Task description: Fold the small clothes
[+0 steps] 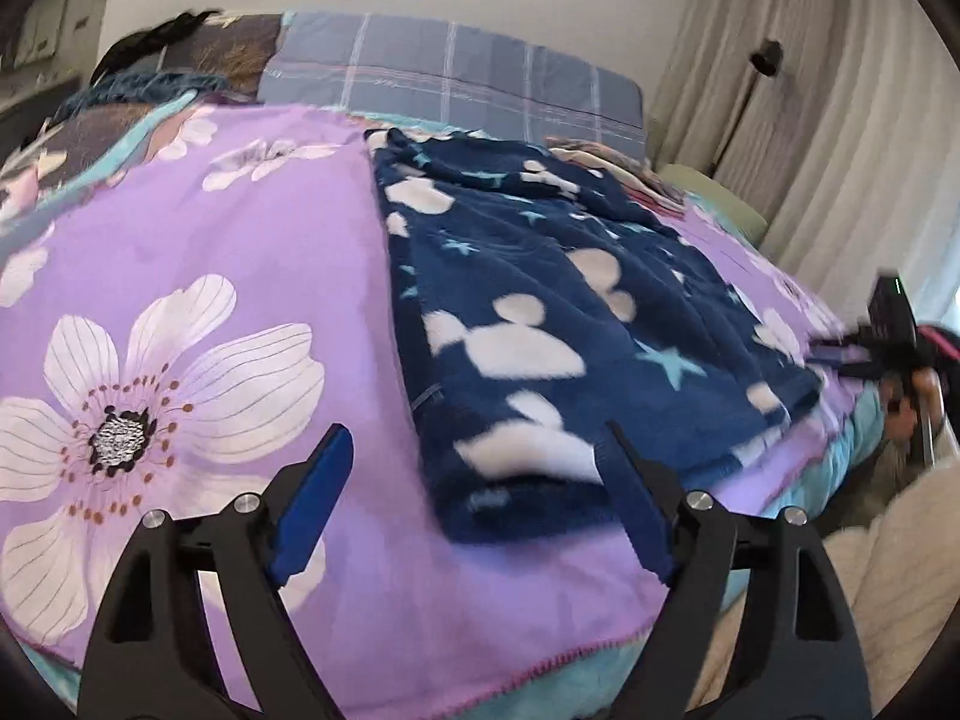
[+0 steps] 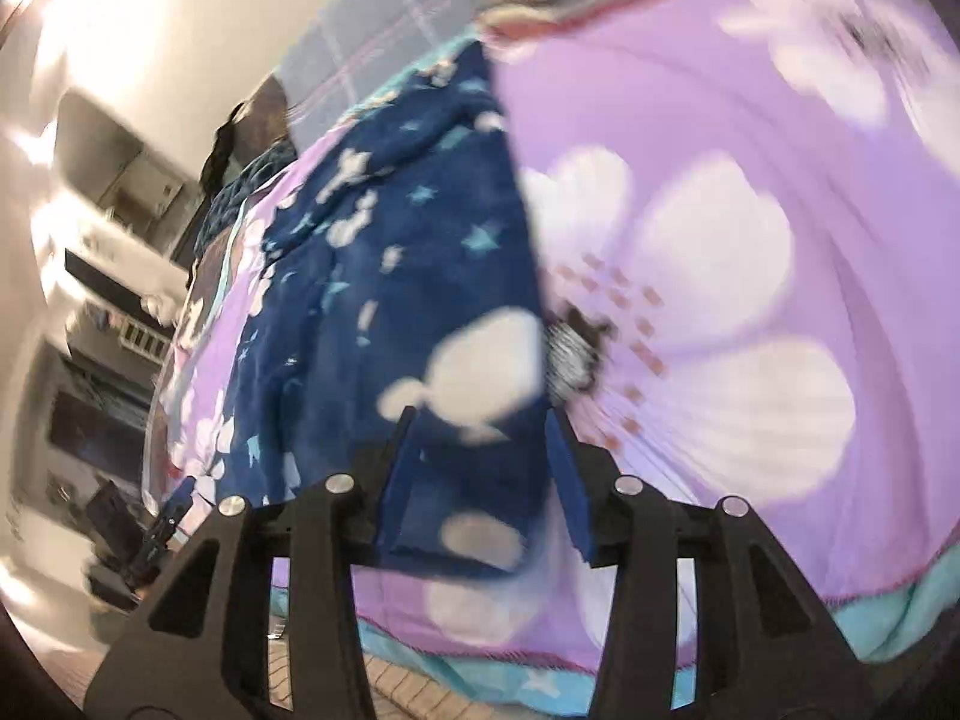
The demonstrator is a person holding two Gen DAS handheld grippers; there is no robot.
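From the left wrist, the left claw (image 1: 474,450) hangs spread wide over the bedspread (image 1: 198,240), its blue pads holding nothing. The garment (image 1: 558,312) lies ahead of the claw and a little to its right, its near corner reaching between the pads, closer to the right pad. It is navy fleece printed with white mouse-head shapes and pale blue stars, laid out flat in a long strip with a straight left edge and a few soft ridges along its right side. Past its far end sits a checked pillow (image 1: 456,72). Far right of the claw, at the bed's edge, the right claw (image 1: 840,360) shows small and dark; its state can't be read from here.

From the right wrist, the picture is smeared by motion. The right claw (image 2: 480,420) is spread, and the garment's (image 2: 420,276) near end lies between the pads; it seems to sit under them rather than pinched, though blur leaves that unsure. The fleece runs away ahead and left of the claw, its straight edge lining up with the right pad. The purple bedspread (image 2: 750,180) with its big white flower fills the right.
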